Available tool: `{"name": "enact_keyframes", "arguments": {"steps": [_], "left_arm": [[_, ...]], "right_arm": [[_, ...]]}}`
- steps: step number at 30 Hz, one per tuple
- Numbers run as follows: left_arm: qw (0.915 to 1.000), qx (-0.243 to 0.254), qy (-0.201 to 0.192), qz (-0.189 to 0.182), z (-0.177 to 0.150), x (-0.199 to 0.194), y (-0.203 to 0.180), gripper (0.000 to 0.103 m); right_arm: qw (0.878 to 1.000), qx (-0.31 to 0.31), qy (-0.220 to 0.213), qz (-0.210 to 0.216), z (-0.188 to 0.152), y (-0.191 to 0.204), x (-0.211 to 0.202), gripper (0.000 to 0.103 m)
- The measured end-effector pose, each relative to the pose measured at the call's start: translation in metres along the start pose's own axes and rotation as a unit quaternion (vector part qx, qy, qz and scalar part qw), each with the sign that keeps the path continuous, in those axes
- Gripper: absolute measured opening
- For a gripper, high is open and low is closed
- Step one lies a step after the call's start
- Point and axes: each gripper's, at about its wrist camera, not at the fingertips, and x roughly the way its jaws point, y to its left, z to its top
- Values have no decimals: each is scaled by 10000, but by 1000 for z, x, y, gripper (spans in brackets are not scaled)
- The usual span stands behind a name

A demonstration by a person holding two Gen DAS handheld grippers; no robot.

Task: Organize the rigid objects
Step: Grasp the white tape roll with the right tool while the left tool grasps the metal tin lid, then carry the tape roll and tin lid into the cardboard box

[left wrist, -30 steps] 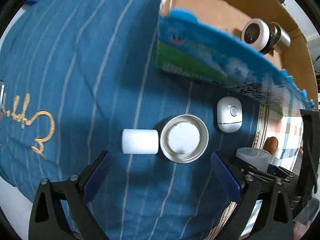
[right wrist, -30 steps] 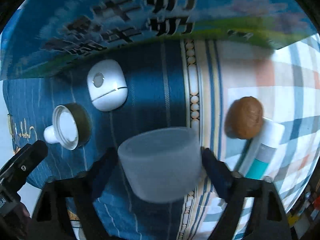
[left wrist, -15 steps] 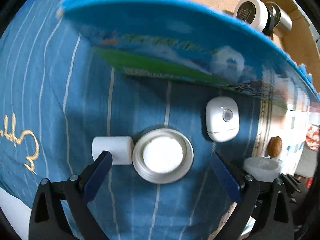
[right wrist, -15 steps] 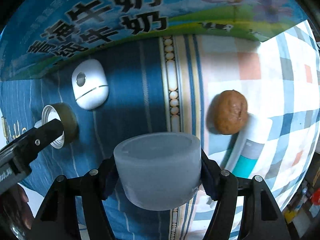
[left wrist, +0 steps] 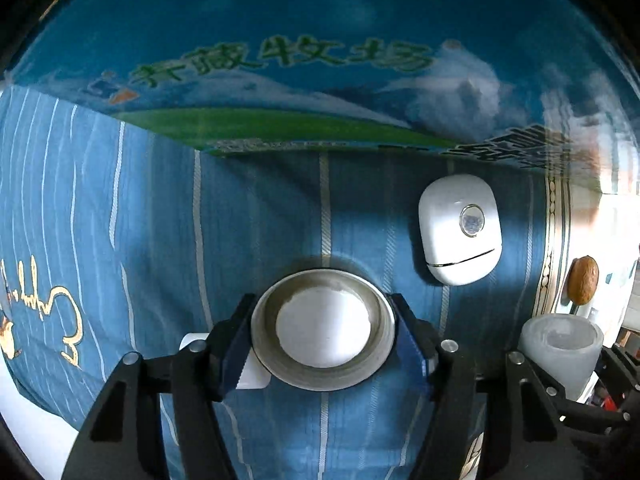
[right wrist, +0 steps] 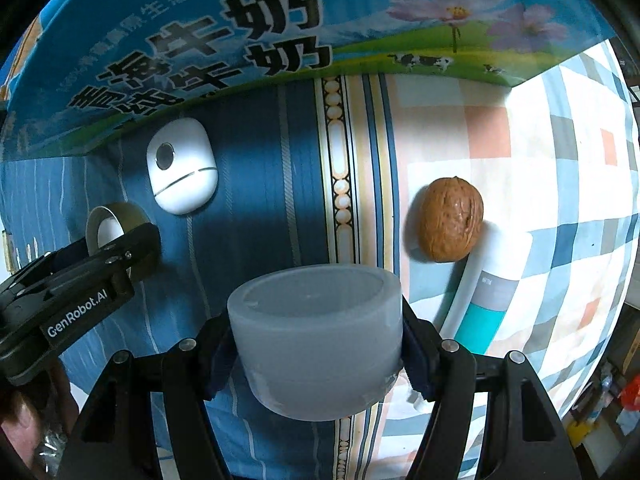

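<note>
My left gripper (left wrist: 322, 334) is shut on a round white jar lid (left wrist: 322, 329) lying on the blue striped cloth; it also shows in the right wrist view (right wrist: 105, 232). A small white cylinder (left wrist: 192, 338) lies just left of it, mostly hidden by the left finger. My right gripper (right wrist: 320, 336) is shut on a frosted translucent jar (right wrist: 318, 330), also seen in the left wrist view (left wrist: 560, 346). A white oval device (left wrist: 460, 228) lies on the cloth, also in the right wrist view (right wrist: 182, 170). A walnut (right wrist: 450, 218) and a white-teal tube (right wrist: 484, 292) lie to the right.
A blue milk carton box (left wrist: 320, 64) stands just behind the objects and fills the top of both views (right wrist: 260, 48). The cloth changes to a checked pattern (right wrist: 560, 184) on the right. The bed edge lies at the left (left wrist: 36, 432).
My left gripper moved forward and down and closed on the white jar lid, which it straddled open before. The right gripper still holds the frosted jar, now steadier and a little closer.
</note>
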Motion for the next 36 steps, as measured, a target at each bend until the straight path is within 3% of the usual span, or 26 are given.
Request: {"name": "enact_keyframes", "arguments": {"steps": [11, 15, 16, 18, 21, 25, 36], "left_arm": [[9985, -65, 376, -380, -21, 17, 15, 66], [9983, -98, 328, -473, -27, 21, 13, 67], [9983, -114, 322, -475, -27, 21, 12, 63], [9987, -147, 270, -415, -16, 14, 18, 63], [9995, -149, 96, -264, -18, -3, 15, 63], [9990, -222, -115, -375, -23, -33, 10, 63], [9889, 12, -1134, -956, -57, -158, -5, 63]], "right_arm": [[9999, -107, 24, -39, -29, 13, 6, 71], [9999, -80, 49, -45, -35, 14, 13, 71], [9999, -88, 53, -61, -37, 14, 14, 71], [9999, -103, 83, -73, -23, 15, 21, 71], [9998, -127, 79, -93, -21, 15, 28, 71], [9999, -166, 21, -33, -23, 16, 21, 71], [9968, -319, -535, 501, -52, 11, -61, 71]]}}
